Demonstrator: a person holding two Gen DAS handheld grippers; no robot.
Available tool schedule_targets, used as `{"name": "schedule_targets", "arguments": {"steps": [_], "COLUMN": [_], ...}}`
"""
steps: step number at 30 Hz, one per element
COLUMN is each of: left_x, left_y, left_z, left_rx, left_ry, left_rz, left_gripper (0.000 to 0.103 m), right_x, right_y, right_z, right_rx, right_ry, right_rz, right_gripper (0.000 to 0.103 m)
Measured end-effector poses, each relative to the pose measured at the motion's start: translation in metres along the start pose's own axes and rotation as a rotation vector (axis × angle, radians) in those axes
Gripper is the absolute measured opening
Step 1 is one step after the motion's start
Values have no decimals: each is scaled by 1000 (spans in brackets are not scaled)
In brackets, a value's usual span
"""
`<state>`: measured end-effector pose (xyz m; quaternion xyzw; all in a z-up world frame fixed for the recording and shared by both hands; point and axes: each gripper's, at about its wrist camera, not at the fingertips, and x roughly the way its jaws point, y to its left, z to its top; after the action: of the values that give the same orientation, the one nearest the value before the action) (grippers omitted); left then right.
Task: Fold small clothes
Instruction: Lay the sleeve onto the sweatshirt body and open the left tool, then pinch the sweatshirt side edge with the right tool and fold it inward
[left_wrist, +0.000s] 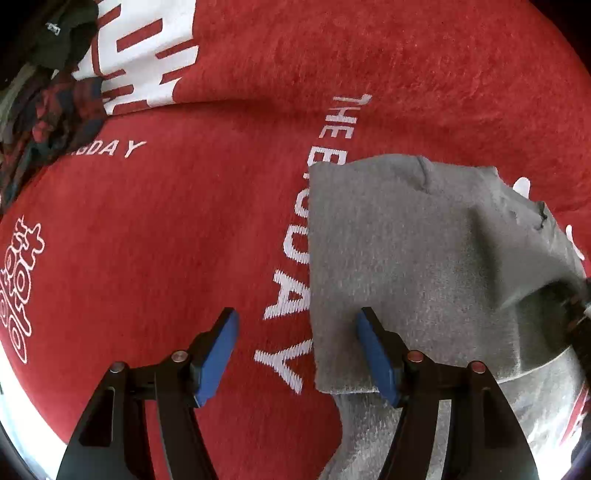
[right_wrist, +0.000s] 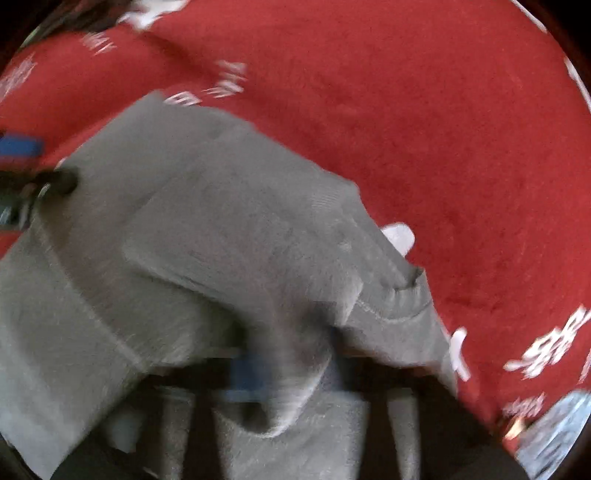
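A small grey garment (left_wrist: 406, 251) lies partly folded on a red blanket (left_wrist: 184, 240) with white lettering. My left gripper (left_wrist: 297, 350) points down over the garment's left edge, open; its blue pads (left_wrist: 221, 354) hold nothing and one finger hovers over the grey cloth. In the blurred right wrist view, the grey garment (right_wrist: 221, 221) fills the middle. My right gripper (right_wrist: 291, 373) is shut on a bunched fold of it, a blue pad (right_wrist: 247, 376) showing beside the cloth. That right gripper (left_wrist: 576, 317) appears at the right edge, lifting the garment's corner.
A heap of dark clothes, one plaid (left_wrist: 48, 107) and one dark green (left_wrist: 62, 33), sits at the blanket's far left corner. The left gripper (right_wrist: 22, 151) shows at the left edge of the right wrist view. Open red blanket (right_wrist: 443, 129) stretches beyond the garment.
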<state>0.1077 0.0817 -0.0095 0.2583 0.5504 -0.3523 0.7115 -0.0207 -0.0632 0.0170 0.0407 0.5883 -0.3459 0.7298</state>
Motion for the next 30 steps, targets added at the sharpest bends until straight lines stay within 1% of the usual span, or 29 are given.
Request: {"name": "schedule_targets", "arguments": {"steps": [1, 2, 3, 4, 6, 7, 8, 9, 10, 11, 12, 14, 16, 20, 21, 22, 23, 25, 28, 30], "left_x": [-1, -2, -3, -4, -4, -4, -3, -3, 0, 2, 1, -2, -9, -9, -9, -7, -6, -1, -4, -10], "left_y": [-1, -1, -1, -2, -3, -4, -5, -5, -8, -9, -9, -11, -13, -18, -19, -21, -22, -22, -18, -14], "left_z": [-1, -1, -1, -1, -2, -2, -1, 0, 3, 6, 8, 14, 16, 18, 17, 17, 16, 12, 8, 8], "left_rx": [8, 13, 18, 22, 27, 30, 34, 39, 45, 48, 51, 61, 65, 86, 95, 104, 111, 124, 134, 143], "left_ry": [-2, -4, -5, -5, -5, -5, -5, -4, 0, 5, 9, -3, -23, -19, -19, -14, -7, 8, 7, -3], "left_rz": [5, 8, 10, 12, 16, 19, 21, 23, 33, 40, 44, 66, 70, 76, 80, 87, 94, 106, 112, 117], "left_gripper": [67, 67, 67, 67, 68, 68, 68, 68, 71, 71, 71, 71, 71, 71, 71, 71, 71, 71, 71, 71], "right_x": [-5, -8, -10, -8, 4, 17, 24, 31, 38, 40, 40, 36, 34, 34, 33, 35, 32, 31, 30, 24], "right_y": [-29, -52, -84, -105, -136, -151, -157, -161, -167, -168, -171, -174, -180, -185, -187, -188, -189, -188, -187, -188], "right_z": [-5, -12, -29, -46, -83, -111, -130, -147, -169, -183, -197, -205, -205, -190, -189, -183, -183, -188, -200, -206], "right_rx": [178, 313, 513, 663, 909, 1072, 1160, 1238, 1338, 1398, 1462, 1481, 1460, 1417, 1403, 1377, 1362, 1358, 1380, 1396], "right_ry": [-23, -42, -64, -70, -54, -27, -4, 18, 34, 17, -5, -12, -4, 18, 29, 41, 50, 59, 70, 80], "right_rz": [74, 145, 237, 293, 396, 477, 499, 513, 550, 589, 628, 634, 618, 596, 589, 559, 526, 492, 503, 480], "right_gripper": [10, 10, 10, 10, 12, 13, 14, 18, 18, 19, 22, 25, 25, 25, 18, 9, 7, 7, 8, 17]}}
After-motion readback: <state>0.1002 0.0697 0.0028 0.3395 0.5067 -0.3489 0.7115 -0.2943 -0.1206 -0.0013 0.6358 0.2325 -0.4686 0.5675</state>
